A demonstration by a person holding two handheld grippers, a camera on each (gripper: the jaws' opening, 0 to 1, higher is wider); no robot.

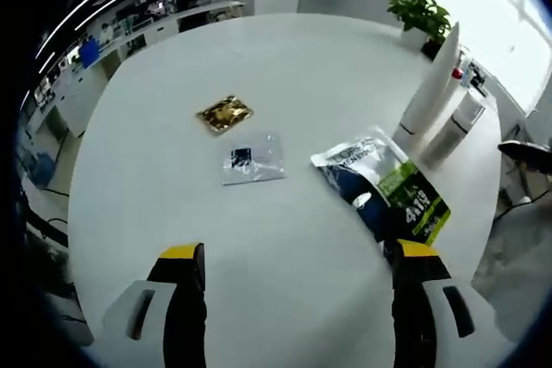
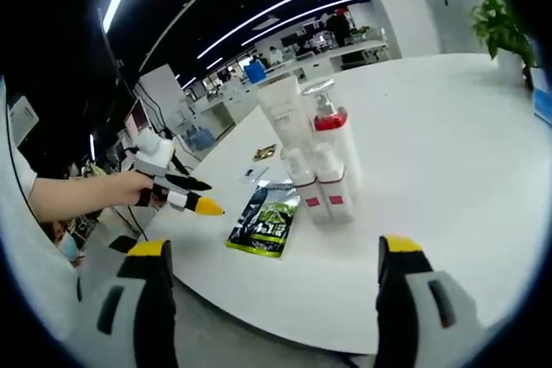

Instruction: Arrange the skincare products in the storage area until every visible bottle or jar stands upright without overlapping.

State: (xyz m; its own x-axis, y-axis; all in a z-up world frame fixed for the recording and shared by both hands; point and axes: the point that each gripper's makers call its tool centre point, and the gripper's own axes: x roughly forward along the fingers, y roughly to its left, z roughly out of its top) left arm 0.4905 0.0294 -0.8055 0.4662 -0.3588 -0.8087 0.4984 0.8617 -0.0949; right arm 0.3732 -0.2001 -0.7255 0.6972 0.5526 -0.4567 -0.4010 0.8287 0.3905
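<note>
Left gripper view: the left gripper (image 1: 297, 299) hovers above a round white table (image 1: 302, 92), its yellow-tipped black jaws spread wide apart with nothing between them. On the tabletop lie a crinkled gold foil sachet (image 1: 224, 114), a small clear plastic sachet with a dark patch (image 1: 252, 159) near it, and a larger flat pouch in silver, dark blue and green (image 1: 388, 191) lying close to the right-hand jaw. Towards the table's far edge stand a tall white tube (image 1: 434, 84) and a silvery-grey cylindrical bottle (image 1: 454, 127) just beside it, both upright. A green potted plant (image 1: 421, 16) sits at the far rim.

Right gripper view: the right gripper (image 2: 272, 308) is held low at the table edge, jaws wide apart and empty. The skincare products stand upright in a tight cluster on the table: the white tube at the back, a clear bottle with a red collar (image 2: 332, 140), and two small white bottles with red labels (image 2: 319, 187) side by side in front. The green and blue pouch lies flat just beside them. The left gripper comes in from the left, held in a person's hand (image 2: 129, 187), poised over the table edge near the pouch; from this side angle its jaw gap cannot be judged.
</note>
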